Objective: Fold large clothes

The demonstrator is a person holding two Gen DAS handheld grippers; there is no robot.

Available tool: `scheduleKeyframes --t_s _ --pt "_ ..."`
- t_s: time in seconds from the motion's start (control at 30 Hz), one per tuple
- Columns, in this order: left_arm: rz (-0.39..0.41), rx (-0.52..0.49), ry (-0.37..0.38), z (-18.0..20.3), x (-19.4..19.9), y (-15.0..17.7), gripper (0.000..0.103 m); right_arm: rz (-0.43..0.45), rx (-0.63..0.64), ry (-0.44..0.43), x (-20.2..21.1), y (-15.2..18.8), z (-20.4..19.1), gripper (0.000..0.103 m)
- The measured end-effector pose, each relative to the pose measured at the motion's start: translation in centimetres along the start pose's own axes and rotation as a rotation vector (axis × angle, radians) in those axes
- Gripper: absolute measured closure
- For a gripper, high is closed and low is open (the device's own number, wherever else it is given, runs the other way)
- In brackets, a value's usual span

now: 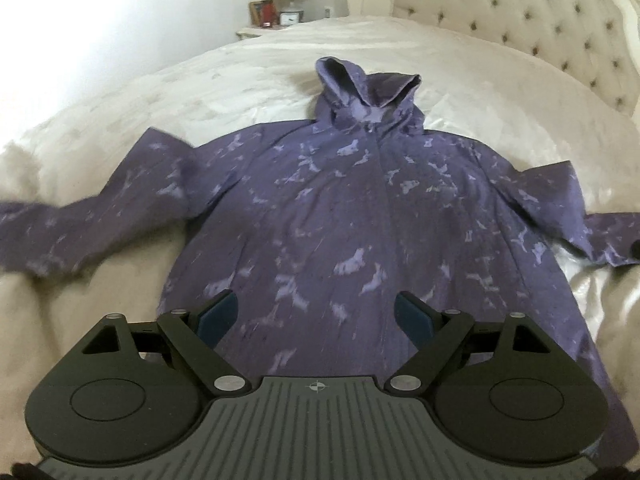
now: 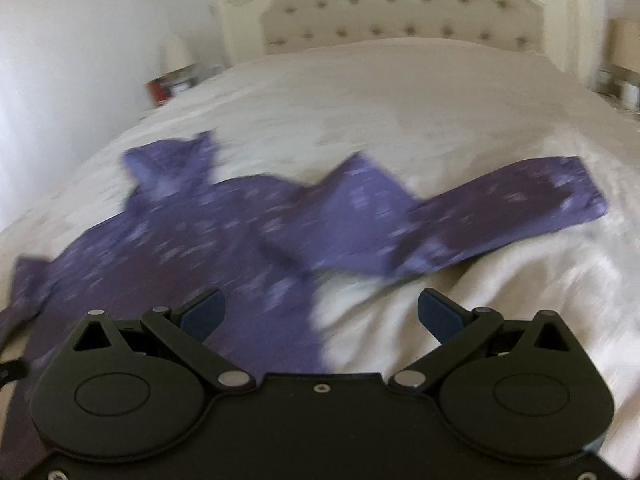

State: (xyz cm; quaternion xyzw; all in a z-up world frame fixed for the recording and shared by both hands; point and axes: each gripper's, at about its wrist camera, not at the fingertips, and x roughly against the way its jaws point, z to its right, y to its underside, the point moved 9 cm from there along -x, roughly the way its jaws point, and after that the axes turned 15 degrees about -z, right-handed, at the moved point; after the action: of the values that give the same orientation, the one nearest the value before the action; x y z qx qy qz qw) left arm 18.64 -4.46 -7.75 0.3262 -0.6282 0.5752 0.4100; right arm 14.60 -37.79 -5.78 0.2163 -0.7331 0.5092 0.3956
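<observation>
Both hand-held grippers (image 1: 316, 316) (image 2: 320, 316) gape above hooded jacket (image 1: 340, 208), hood (image 1: 366, 92) toward headboard (image 1: 520, 20).

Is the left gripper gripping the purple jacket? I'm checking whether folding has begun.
No: the left gripper hangs open above the purple jacket, nothing between its fingers.

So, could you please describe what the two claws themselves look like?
The left claw has black linkage arms with silver pivot pins, dark blue pads, round black housings, and a grey ribbed centre plate bearing a small crosshair mark. The right claw matches, but its centre plate is plain black with a screw.
</observation>
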Motion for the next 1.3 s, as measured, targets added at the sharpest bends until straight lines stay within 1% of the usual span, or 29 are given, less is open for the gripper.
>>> scheduleKeyframes --t_s 0.17,0.27,0.43,0.5,0.57,0.73,0.77,0.8,0.83,0.87,0.93,0.97,1.0,1.03,1.07,1.13,1.23,1.3 --pt "-0.005 -0.025 0.000 1.2 -2.5 -2.3 0.017 0.001 -0.090 0.108 -1.7 -3.9 7.0 0.001" --pt "-0.013 -0.037 -0.001 1.8 -4.0 -3.5 0.018 0.014 -0.140 0.196 -2.1 -5.9 11.4 0.002" --pt "-0.022 -0.053 -0.012 2.5 -6.3 -4.9 0.018 0.067 -0.188 0.354 -1.7 -8.7 18.2 0.002" --pt "-0.026 -0.053 -0.018 2.6 -7.1 -5.1 0.018 0.067 -0.212 0.371 -2.1 -9.2 20.1 0.002" --pt "-0.040 -0.051 -0.019 2.7 -8.0 -5.1 0.018 0.048 -0.245 0.358 -2.8 -9.3 21.8 0.002" --pt "-0.083 -0.053 -0.026 2.3 -10.1 -4.5 0.018 -0.028 -0.314 0.262 -5.1 -9.0 23.9 0.003" --pt "-0.090 -0.051 -0.026 2.2 -10.4 -4.3 0.018 -0.042 -0.312 0.253 -5.3 -8.9 23.9 0.008" --pt "-0.101 -0.048 -0.025 2.0 -10.7 -4.2 0.018 -0.061 -0.308 0.243 -5.7 -8.7 23.9 0.020" --pt "-0.111 -0.043 -0.021 1.8 -11.1 -4.0 0.018 -0.077 -0.307 0.228 -5.9 -8.6 24.1 0.026" --pt "-0.120 -0.039 -0.016 1.7 -11.4 -3.9 0.018 -0.096 -0.314 0.223 -6.2 -8.4 24.3 0.031" --pt "-0.134 -0.041 -0.006 1.4 -11.9 -3.6 0.018 -0.108 -0.320 0.221 -6.3 -8.3 24.2 0.034" --pt "-0.136 -0.047 -0.003 1.4 -12.1 -3.6 0.018 -0.108 -0.316 0.225 -6.3 -8.3 24.1 0.042" --pt "-0.136 -0.052 -0.002 1.3 -12.2 -3.5 0.017 -0.105 -0.309 0.228 -6.3 -8.4 24.0 0.062" --pt "-0.136 -0.058 -0.001 1.3 -12.2 -3.5 0.017 -0.103 -0.310 0.216 -6.2 -8.5 23.8 0.073" --pt "-0.137 -0.061 0.003 1.2 -12.2 -3.5 0.017 -0.099 -0.325 0.193 -5.9 -8.6 23.5 0.084" --pt "-0.140 -0.064 0.017 1.1 -12.1 -3.5 0.018 -0.083 -0.322 0.195 -5.4 -9.2 23.1 0.098" --pt "-0.142 -0.066 0.040 0.5 -11.6 -3.8 0.018 -0.040 -0.266 0.202 -3.7 -10.7 21.0 0.097" --pt "-0.123 -0.059 0.050 -0.2 -11.0 -4.2 0.018 -0.005 -0.239 0.175 -2.3 -12.1 18.9 0.097"
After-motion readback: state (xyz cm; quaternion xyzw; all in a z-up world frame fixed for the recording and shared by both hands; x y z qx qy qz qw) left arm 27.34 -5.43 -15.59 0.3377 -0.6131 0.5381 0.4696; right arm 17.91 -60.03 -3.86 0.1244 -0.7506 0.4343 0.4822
